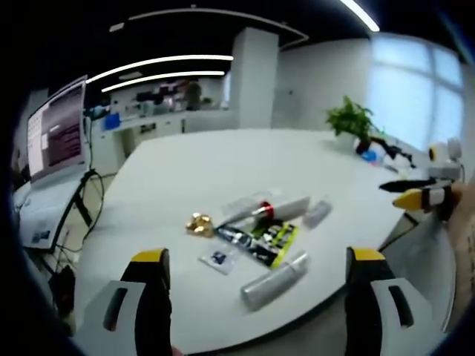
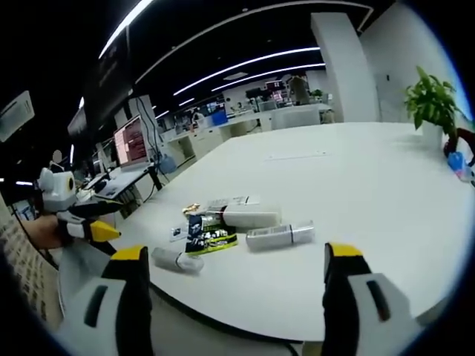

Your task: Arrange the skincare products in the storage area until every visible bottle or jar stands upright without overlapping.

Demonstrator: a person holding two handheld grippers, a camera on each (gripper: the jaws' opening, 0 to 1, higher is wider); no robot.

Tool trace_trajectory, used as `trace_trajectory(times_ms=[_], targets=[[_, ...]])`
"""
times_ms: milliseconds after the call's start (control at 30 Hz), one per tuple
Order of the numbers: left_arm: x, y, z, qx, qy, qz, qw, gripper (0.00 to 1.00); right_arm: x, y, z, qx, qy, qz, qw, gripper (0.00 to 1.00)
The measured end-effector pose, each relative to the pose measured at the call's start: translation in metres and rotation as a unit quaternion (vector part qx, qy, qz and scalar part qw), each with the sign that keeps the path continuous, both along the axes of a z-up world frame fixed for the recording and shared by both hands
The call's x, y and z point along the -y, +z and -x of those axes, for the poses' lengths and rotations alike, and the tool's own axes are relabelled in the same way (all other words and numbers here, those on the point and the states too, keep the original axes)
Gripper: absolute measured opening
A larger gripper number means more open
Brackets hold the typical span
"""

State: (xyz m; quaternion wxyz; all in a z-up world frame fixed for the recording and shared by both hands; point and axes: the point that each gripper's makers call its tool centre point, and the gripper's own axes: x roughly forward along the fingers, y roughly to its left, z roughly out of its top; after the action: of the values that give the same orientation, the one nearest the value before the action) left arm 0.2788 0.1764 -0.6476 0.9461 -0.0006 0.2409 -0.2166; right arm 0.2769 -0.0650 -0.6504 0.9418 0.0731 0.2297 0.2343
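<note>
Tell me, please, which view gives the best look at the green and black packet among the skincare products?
The left gripper view: the green and black packet lies there near the middle, its yellow-green edge and black face plain among the tubes. In the right gripper view the packet is smaller and sits further to the left, beside a white tube.

both views face table (image 1: 185, 163) obliquely, sharing products (image 2: 223, 226).

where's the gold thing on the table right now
In the left gripper view the small gold object lies on the white table at the left end of the product cluster, beside the dark sachet with the yellow-green edge.
</note>
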Motion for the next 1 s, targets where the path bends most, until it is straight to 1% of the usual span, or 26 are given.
trace_trajectory(times_ms=[67,133,233,333,400,500,567,633,700,767,900,1000], targets=[[0.000,0.000,0.000,0.001,0.001,0.002,1.0000,0.96,0.000,0.001,0.000,-0.007,-0.003,-0.011,0.9999,0.99],[0.000,0.000,0.000,0.000,0.000,0.002,1.0000,0.96,0.001,0.003,0.000,-0.012,-0.006,-0.022,0.9997,0.96],[0.001,0.000,0.000,-0.001,-0.004,0.003,1.0000,0.96,0.000,0.004,-0.001,-0.017,-0.005,-0.022,0.9996,0.95],[0.004,0.003,0.000,-0.004,-0.006,0.027,0.9996,0.97,0.003,0.004,-0.003,-0.016,-0.002,-0.012,0.9998,0.94],[0.002,0.004,0.001,-0.004,-0.004,0.037,0.9993,0.97,0.005,0.005,-0.006,-0.015,0.000,-0.009,0.9999,0.94],[0.002,0.005,0.000,-0.002,-0.002,0.039,0.9992,0.97,0.009,0.007,-0.014,-0.007,0.017,0.019,0.9996,0.93],[0.003,0.005,0.000,-0.003,-0.003,0.038,0.9993,0.97,0.011,0.009,-0.019,0.000,0.024,0.032,0.9992,0.93],[0.004,0.005,0.000,-0.004,-0.006,0.039,0.9992,0.97,0.012,0.009,-0.023,0.000,0.035,0.043,0.9985,0.92],[0.005,0.004,0.001,-0.006,-0.011,0.042,0.9991,0.97,0.014,0.011,-0.026,0.005,0.050,0.068,0.9964,0.90],[0.006,0.004,0.001,-0.006,-0.015,0.040,0.9991,0.97,0.013,0.013,-0.031,0.008,0.065,0.078,0.9948,0.90],[0.006,0.004,0.001,-0.006,-0.016,0.037,0.9991,0.97,0.014,0.015,-0.040,0.015,0.083,0.104,0.9910,0.88],[0.006,0.004,0.001,-0.006,-0.017,0.040,0.9991,0.97,0.014,0.019,-0.049,0.021,0.088,0.109,0.9899,0.88]])
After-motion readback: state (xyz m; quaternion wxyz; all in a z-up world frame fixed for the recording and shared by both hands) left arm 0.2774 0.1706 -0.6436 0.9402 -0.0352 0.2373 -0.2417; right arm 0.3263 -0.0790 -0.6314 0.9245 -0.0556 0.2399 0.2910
